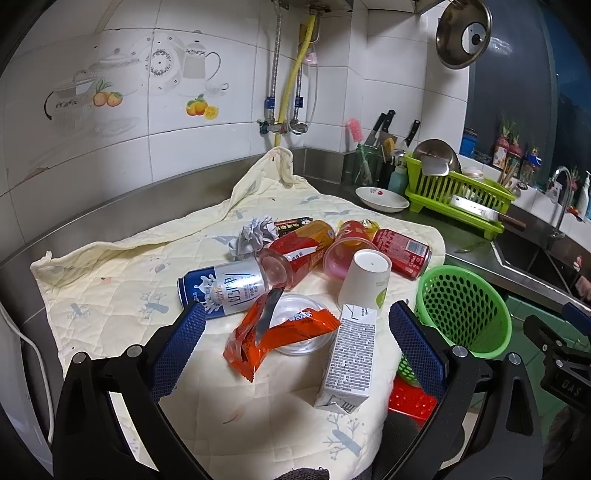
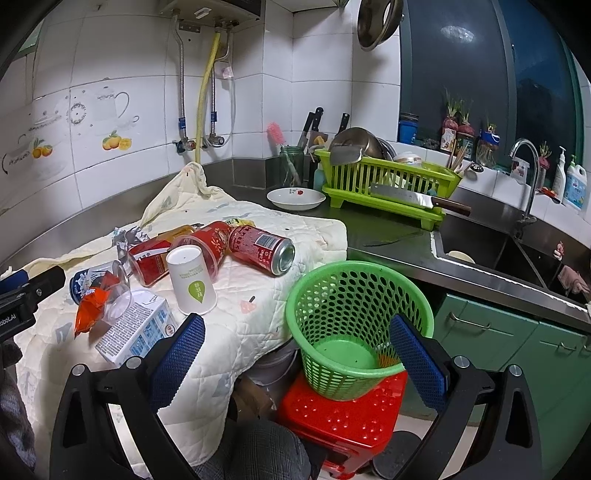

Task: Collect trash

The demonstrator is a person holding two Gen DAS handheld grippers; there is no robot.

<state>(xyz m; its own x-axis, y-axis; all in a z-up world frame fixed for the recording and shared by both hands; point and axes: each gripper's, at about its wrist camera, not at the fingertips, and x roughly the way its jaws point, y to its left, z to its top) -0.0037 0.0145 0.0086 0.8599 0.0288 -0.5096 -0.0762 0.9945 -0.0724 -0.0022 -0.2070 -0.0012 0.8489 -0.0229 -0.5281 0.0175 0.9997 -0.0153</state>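
Trash (image 1: 295, 288) lies below both wide-open hand-held grippers (image 1: 297, 325) (image 2: 297, 350).

We cannot read the print on the milk carton (image 1: 349, 354); it is too small. The orange wrapper (image 1: 273, 338) hides part of the clear lid (image 1: 301, 325). The red stool (image 2: 343, 417) is partly hidden under the green basket (image 2: 354, 317), its near corner behind the gripper frame.

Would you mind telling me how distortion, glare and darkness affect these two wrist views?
Left wrist view: fisheye bends the wall tiles, corners vignette black. Right wrist view: ceiling light glares on the dark window; the green basket stays sharp.
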